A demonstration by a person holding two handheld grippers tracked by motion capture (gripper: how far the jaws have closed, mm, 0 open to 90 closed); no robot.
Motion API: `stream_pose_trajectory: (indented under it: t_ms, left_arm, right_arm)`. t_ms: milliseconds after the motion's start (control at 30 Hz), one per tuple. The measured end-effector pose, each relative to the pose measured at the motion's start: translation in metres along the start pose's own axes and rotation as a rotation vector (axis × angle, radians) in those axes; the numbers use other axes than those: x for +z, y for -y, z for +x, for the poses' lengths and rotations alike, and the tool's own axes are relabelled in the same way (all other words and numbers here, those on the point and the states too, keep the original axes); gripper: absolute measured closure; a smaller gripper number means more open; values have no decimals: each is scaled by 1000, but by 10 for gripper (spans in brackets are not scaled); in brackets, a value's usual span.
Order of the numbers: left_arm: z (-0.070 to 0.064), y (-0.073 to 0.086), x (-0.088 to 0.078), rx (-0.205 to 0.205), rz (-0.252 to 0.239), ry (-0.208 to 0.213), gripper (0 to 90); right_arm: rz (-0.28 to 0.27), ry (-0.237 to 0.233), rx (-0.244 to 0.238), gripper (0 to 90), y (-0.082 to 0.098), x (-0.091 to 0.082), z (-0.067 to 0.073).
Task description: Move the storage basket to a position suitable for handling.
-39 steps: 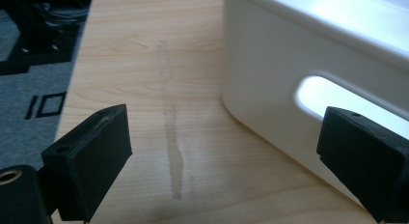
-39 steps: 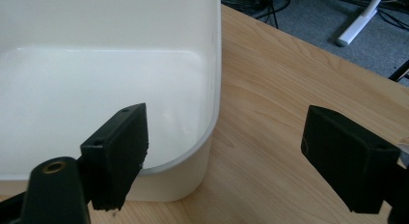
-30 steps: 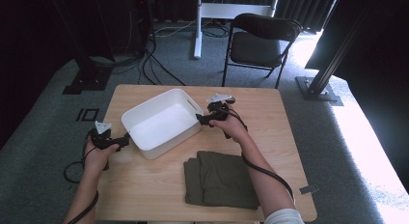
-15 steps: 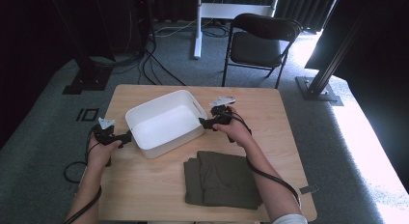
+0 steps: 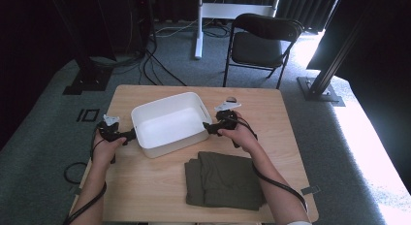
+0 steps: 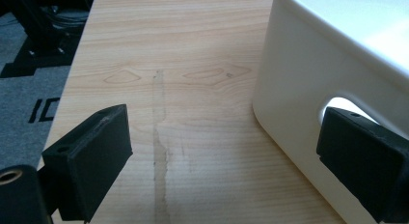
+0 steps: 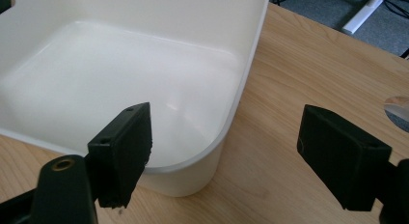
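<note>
White bin sits mid-table, far of the folded olive cloth — rigid, light, slick plastic. Best hold: end-wall rims or handle cutout. Left gripper and right gripper both wide open, flanking it, gripping nothing.

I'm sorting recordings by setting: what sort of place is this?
Probably a lab or studio recording space, not a home: grey carpet, loose cables around black stands, and a folding chair behind the wooden table.

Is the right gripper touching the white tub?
Cannot tell. In the right gripper view the right gripper stands open, one jaw above the white tub rim; contact or gap isn't plain.
</note>
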State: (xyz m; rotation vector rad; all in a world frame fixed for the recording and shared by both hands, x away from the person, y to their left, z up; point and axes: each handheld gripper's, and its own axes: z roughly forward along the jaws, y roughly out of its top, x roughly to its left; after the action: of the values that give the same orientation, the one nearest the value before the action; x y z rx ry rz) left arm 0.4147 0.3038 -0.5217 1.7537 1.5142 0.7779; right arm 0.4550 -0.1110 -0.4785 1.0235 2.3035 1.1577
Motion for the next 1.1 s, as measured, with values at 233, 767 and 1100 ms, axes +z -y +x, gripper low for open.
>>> stream_pose_trajectory:
  t_ms: [233,767,1100]
  left_arm:
    - [-3,-7,8,12,3,3,61]
    - [-14,-22,24,49,10,8,62]
    - [-22,-33,35,58,11,10,61]
  right_arm:
    - [5,6,4,198,6,-7,2]
    - [32,34,16,197,21,-18,4]
    - [27,50,32,197,28,-27,2]
